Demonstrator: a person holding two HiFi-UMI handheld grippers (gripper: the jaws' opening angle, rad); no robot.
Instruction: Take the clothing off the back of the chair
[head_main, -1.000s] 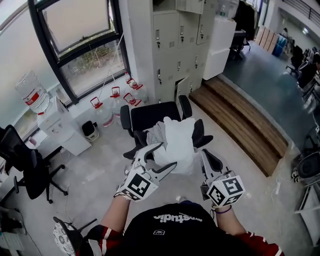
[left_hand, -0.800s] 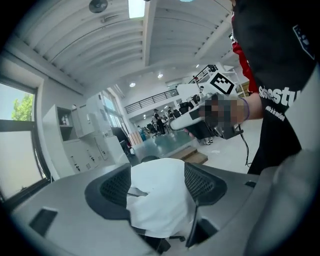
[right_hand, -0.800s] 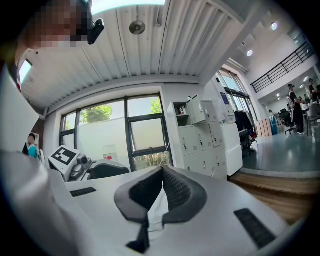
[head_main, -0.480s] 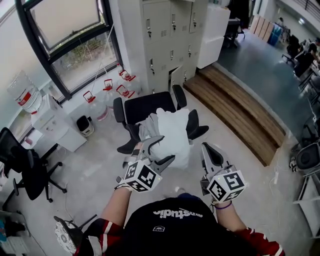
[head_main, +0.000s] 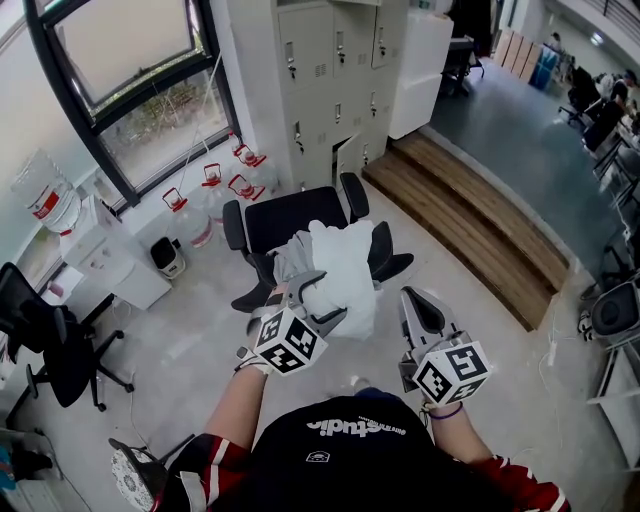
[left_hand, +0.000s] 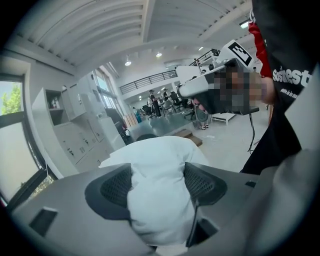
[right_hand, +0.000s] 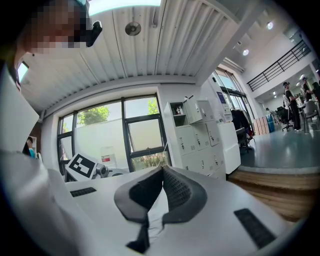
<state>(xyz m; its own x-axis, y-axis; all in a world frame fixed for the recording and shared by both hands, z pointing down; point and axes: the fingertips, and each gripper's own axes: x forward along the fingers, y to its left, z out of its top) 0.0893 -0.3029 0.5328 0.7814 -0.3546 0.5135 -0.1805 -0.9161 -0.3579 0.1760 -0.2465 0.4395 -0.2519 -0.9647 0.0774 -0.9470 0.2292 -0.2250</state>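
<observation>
Left gripper (head_main: 316, 296) raised, clamping white clothing (head_main: 342, 258) by the chair (head_main: 290, 215); right gripper (head_main: 412, 298) lower, jaws together

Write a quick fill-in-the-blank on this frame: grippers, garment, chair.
1. The left gripper is shut on a bunched ___ garment.
2. The office chair that the garment hangs over is ___ in colour.
3. The right gripper holds nothing visible; its jaws are ___.

Missing words: white; black; shut
</observation>
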